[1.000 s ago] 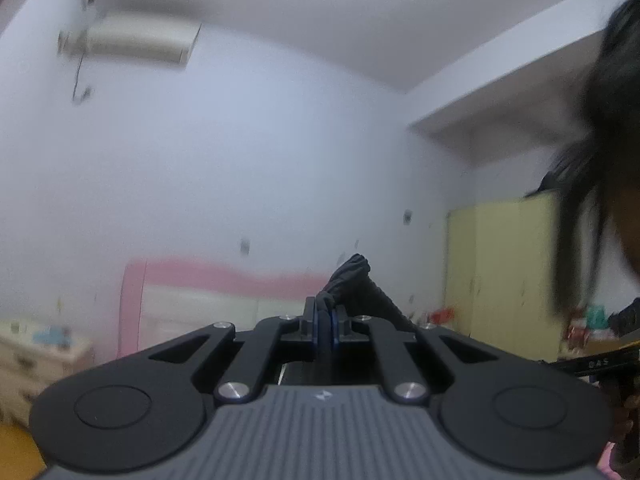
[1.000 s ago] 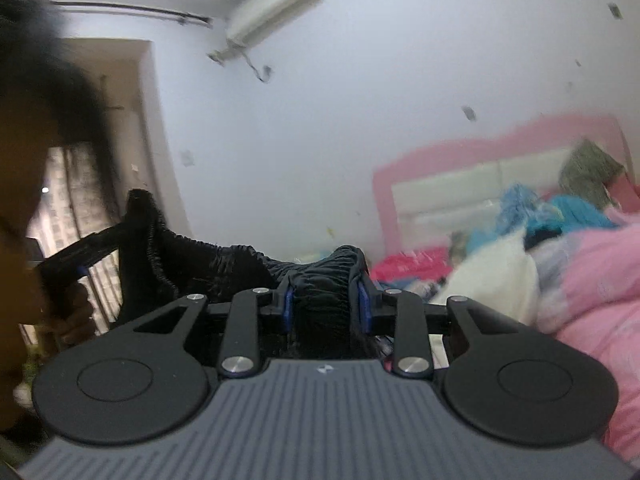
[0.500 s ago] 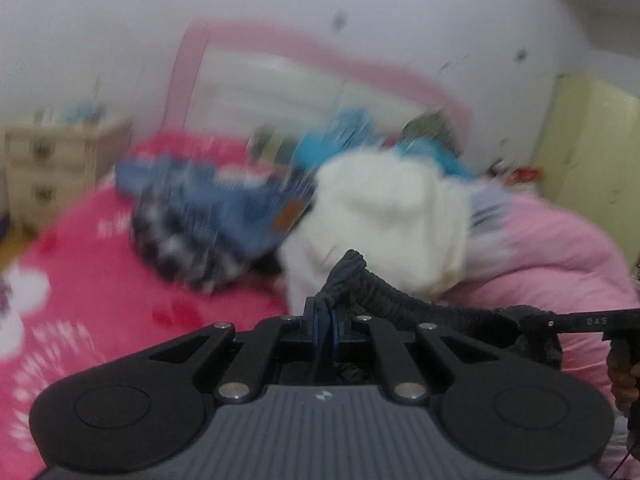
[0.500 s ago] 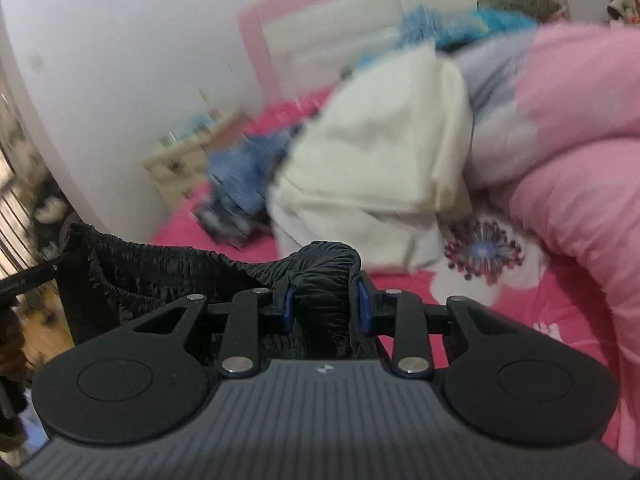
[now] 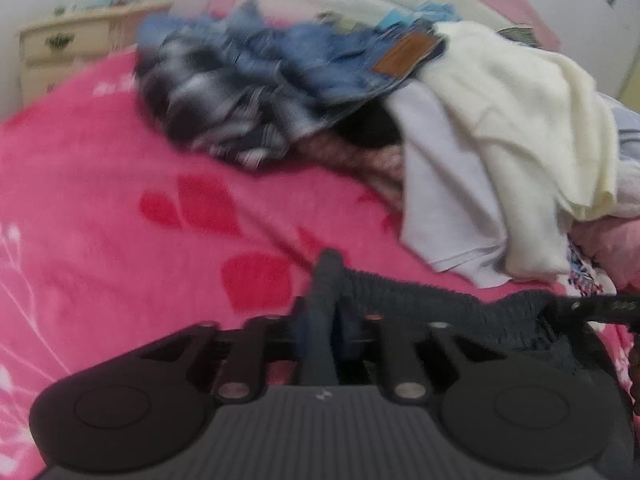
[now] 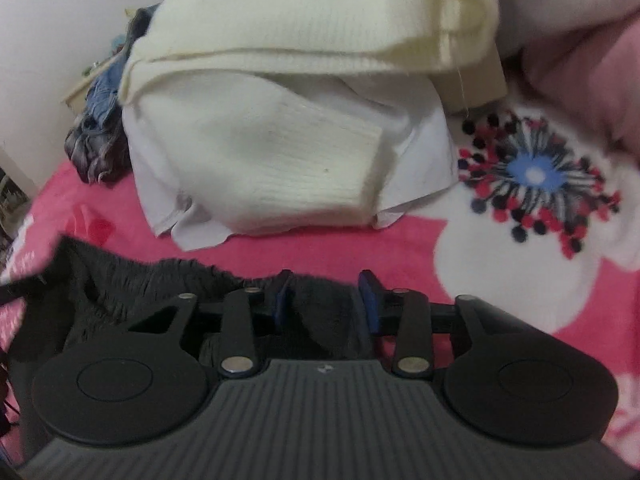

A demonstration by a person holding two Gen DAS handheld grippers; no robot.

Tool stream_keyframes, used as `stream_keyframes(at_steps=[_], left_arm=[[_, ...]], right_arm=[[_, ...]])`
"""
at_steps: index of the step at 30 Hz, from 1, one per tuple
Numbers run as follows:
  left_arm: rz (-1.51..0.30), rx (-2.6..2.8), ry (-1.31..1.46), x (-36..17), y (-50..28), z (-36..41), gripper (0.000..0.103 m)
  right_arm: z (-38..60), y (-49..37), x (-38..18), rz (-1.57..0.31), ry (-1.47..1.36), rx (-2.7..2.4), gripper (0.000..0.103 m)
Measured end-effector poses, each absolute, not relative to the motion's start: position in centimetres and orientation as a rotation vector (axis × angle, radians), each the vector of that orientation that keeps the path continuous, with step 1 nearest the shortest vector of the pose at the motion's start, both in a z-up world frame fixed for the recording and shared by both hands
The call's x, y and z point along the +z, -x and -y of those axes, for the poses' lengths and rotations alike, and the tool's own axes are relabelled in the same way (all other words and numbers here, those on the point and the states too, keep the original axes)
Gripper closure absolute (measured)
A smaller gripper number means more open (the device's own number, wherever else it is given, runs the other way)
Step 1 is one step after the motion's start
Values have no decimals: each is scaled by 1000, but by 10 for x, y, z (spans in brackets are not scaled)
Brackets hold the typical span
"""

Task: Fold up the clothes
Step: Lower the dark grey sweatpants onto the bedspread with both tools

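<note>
Item: black elastic-waisted garment (image 6: 172, 280), between my left gripper (image 5: 324, 320) and right gripper (image 6: 326, 296); both jaws opening, pads no longer pressing; pink fleece blanket (image 5: 100, 200) beneath.

1. The pink blanket (image 5: 100, 208) lies bare on the bed's left side, up towards the nightstand (image 5: 76, 44): open room for a hand.
2. A heap of clothes blocks the head end: plaid garment (image 5: 208, 104), jeans (image 5: 320, 56), cream sweater (image 6: 304, 40) over a white cloth (image 6: 416, 152).
3. A bare strip of blanket runs between that heap and the black garment (image 6: 160, 284) at the near edge.
4. On the right, a pink quilt (image 6: 580, 52) rises as a wall; the flower print (image 6: 532, 176) below it lies uncovered.
</note>
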State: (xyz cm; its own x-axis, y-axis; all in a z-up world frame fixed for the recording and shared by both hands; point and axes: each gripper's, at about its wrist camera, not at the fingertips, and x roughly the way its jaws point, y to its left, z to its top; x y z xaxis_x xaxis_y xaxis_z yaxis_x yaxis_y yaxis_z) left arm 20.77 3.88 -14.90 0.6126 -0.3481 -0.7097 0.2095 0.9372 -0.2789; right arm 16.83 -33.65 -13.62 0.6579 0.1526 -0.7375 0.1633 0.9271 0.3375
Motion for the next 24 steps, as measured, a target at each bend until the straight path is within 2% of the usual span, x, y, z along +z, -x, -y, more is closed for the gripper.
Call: stream_keyframes(at_steps=[1,2,3,4,5,12,16,20,24], left_arm=[[-852,-326,200,-147,-207,-43,61],[-851,-329,226,-145,-207,-47,55],[-850,-332,252,-144,-206,-52,53],[-848,-334,278,-142,-206,-56,49],[-848,-336,307,-138,-204,-62,44],[-892,-356,455,-91,-167,-118,43],[-899,-370,408,-54,-122,-152,40],[-958,-389,322,-33,-75,-168,33],[-1042,-417,293,-55,-30,-166,29]], right_arm=[[341,-168,-135,-853,-432,4,53],[347,-167,-132,-859,-468,9,44],[352,-165,-128,-867,-504,13,39],[358,-161,-123,-867,-529,11,28],[365,-157,-118,-856,-550,10,23],[408,-103,-83,-771,-702,15,23],[414,-61,-67,-789,-722,73,23],[395,-21,-57,-889,-648,125,23],[356,7,-71,-1098,-511,100,23]])
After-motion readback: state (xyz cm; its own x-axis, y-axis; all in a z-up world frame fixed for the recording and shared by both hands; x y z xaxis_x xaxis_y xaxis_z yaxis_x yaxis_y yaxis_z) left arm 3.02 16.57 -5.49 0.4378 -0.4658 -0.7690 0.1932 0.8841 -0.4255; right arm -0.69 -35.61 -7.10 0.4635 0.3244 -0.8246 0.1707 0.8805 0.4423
